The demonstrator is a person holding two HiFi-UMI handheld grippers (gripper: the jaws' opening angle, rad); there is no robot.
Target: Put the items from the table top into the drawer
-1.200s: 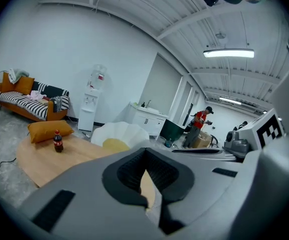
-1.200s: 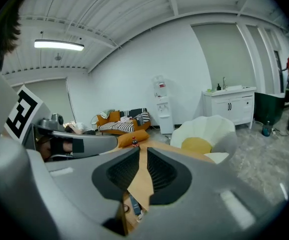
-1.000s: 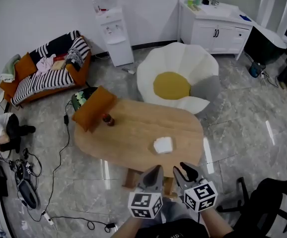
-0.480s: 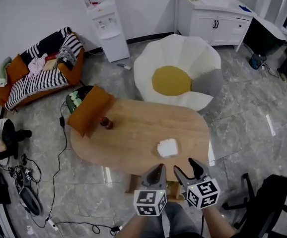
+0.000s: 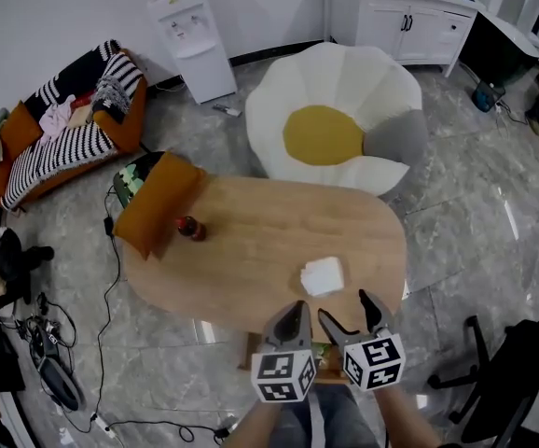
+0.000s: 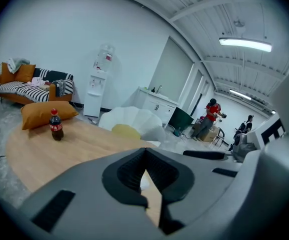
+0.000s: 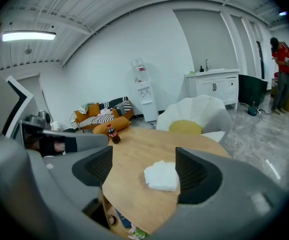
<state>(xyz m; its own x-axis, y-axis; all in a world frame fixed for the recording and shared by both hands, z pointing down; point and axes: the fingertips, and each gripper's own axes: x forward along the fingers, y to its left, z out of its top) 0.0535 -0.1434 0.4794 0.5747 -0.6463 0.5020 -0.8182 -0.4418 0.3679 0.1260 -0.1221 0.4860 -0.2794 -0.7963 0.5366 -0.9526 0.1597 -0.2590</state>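
An oval wooden table (image 5: 260, 231) carries a small cola bottle (image 5: 191, 229) at its left and a white stack of napkins (image 5: 323, 275) near its front right. Both grippers hover side by side just off the table's near edge. My left gripper (image 5: 291, 317) is shut with nothing in it. My right gripper (image 5: 351, 310) is open; its jaws have just been opening and hold nothing. In the right gripper view the napkins (image 7: 161, 176) lie ahead on the table, in line with the right gripper (image 7: 144, 171). The bottle (image 6: 56, 125) stands far off to the left gripper's left.
An orange cushion (image 5: 158, 203) rests on the table's left end. A flower-shaped beanbag (image 5: 339, 119) sits behind the table, and a striped sofa (image 5: 64, 129) at the far left. A black office chair (image 5: 521, 371) stands at the right. Colourful packets (image 7: 129, 229) show under the table's near edge.
The right gripper's jaws have spread from nearly shut to wide apart. Both grippers have sunk towards the table's near edge, and the table looms larger.
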